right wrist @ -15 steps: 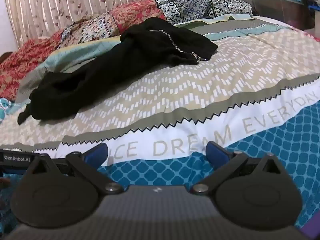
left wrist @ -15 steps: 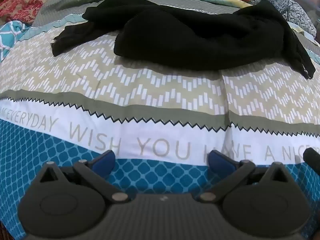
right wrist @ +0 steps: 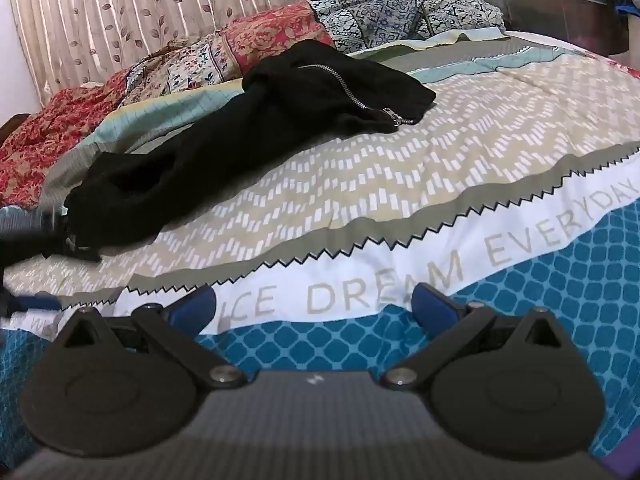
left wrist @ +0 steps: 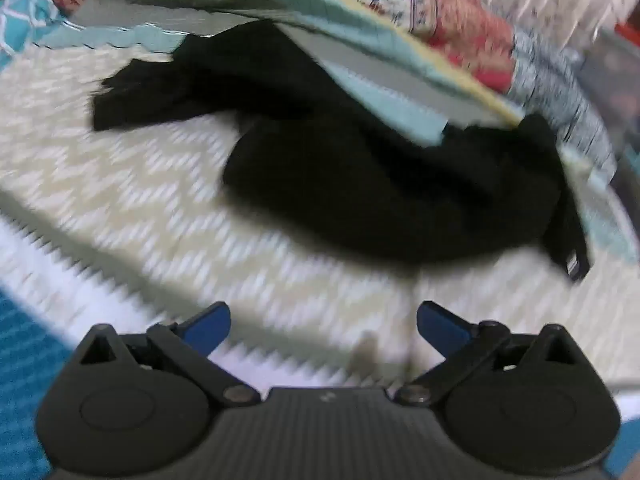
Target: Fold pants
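Black pants [left wrist: 360, 184] lie crumpled across the patterned bedspread [left wrist: 168, 216], blurred in the left wrist view. In the right wrist view the same pants [right wrist: 240, 140] stretch from a zipped waist [right wrist: 360, 100] at the upper middle down to a leg end at the left. My left gripper [left wrist: 324, 326] hovers open just short of the pants' near edge, nothing between its blue pads. My right gripper [right wrist: 312, 308] is open too, farther back over the bedspread's lettered white band [right wrist: 400, 276]. A blurred dark shape at that view's left edge [right wrist: 28, 232] touches the leg end.
Red floral and blue patterned quilts [right wrist: 280, 36] are heaped along the bed's far side, under a striped leaf-print curtain [right wrist: 120, 8]. Cluttered furniture [right wrist: 560, 0] stands at the upper right past the bed. A turquoise patterned cushion [left wrist: 24, 16] lies at the far left.
My left gripper has swung forward and toward the pants, which now fill more of its blurred view. The right gripper has crept slightly closer.
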A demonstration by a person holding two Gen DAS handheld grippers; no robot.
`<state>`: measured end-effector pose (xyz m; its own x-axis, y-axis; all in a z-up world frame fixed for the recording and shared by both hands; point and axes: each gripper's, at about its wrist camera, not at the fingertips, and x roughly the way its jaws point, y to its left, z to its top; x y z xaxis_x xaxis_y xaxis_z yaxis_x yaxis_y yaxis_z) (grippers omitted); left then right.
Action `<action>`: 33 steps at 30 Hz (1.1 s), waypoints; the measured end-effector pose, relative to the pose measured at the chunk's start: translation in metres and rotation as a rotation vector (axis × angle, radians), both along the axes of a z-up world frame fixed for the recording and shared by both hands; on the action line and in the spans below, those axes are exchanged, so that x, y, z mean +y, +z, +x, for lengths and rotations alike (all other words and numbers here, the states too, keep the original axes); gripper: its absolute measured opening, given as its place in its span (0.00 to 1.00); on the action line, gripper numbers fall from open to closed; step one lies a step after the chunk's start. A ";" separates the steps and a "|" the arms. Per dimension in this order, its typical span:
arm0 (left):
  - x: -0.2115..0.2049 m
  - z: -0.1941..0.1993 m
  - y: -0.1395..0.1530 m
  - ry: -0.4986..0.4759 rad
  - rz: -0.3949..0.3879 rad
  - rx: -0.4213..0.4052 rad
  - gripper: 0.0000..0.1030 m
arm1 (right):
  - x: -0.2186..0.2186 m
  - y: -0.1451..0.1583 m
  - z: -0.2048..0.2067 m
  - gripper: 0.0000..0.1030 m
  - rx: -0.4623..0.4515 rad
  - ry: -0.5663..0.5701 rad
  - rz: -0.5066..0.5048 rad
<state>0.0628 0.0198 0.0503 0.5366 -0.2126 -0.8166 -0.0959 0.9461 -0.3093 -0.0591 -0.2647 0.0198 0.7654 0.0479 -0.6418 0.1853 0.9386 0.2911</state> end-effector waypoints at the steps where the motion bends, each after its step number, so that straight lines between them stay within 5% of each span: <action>1: -0.002 0.010 0.001 0.002 -0.030 0.000 1.00 | -0.002 0.000 -0.001 1.00 -0.005 -0.002 0.013; 4: -0.013 0.051 -0.008 0.022 -0.079 0.037 0.88 | -0.005 -0.001 0.000 1.00 -0.013 -0.006 0.036; 6: -0.023 0.070 -0.024 0.012 -0.074 0.085 0.46 | -0.003 -0.001 0.001 1.00 -0.016 -0.009 0.036; 9: -0.026 0.084 -0.025 0.021 -0.046 0.071 0.12 | -0.004 -0.001 0.000 1.00 -0.026 -0.012 0.040; 10: -0.024 0.087 -0.021 0.015 -0.074 0.064 0.10 | -0.005 0.000 0.000 1.00 -0.029 -0.013 0.041; 14: 0.002 0.085 0.024 0.000 -0.124 -0.055 0.07 | -0.004 0.006 0.000 0.84 -0.034 -0.017 0.039; 18: 0.030 0.075 0.088 -0.032 -0.219 -0.165 0.07 | 0.005 0.018 0.011 0.66 -0.056 0.105 0.012; 25: 0.074 0.037 0.181 -0.031 -0.185 -0.423 0.07 | 0.027 0.052 0.048 0.65 -0.150 0.239 -0.038; 27: 0.099 0.033 0.186 0.040 -0.123 -0.435 0.10 | 0.034 0.055 0.055 0.65 -0.152 0.262 -0.054; 29: 0.117 0.049 0.180 0.114 -0.064 -0.358 0.17 | 0.040 0.050 0.061 0.65 -0.127 0.277 -0.045; 33: 0.112 0.063 0.153 0.094 -0.106 -0.274 0.43 | 0.043 0.035 0.054 0.65 -0.075 0.289 -0.002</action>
<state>0.1263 0.1320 0.2029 0.7553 -0.2278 -0.6145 -0.0812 0.8979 -0.4327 -0.0050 -0.2219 0.0548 0.7655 0.2695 -0.5843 -0.1114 0.9499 0.2922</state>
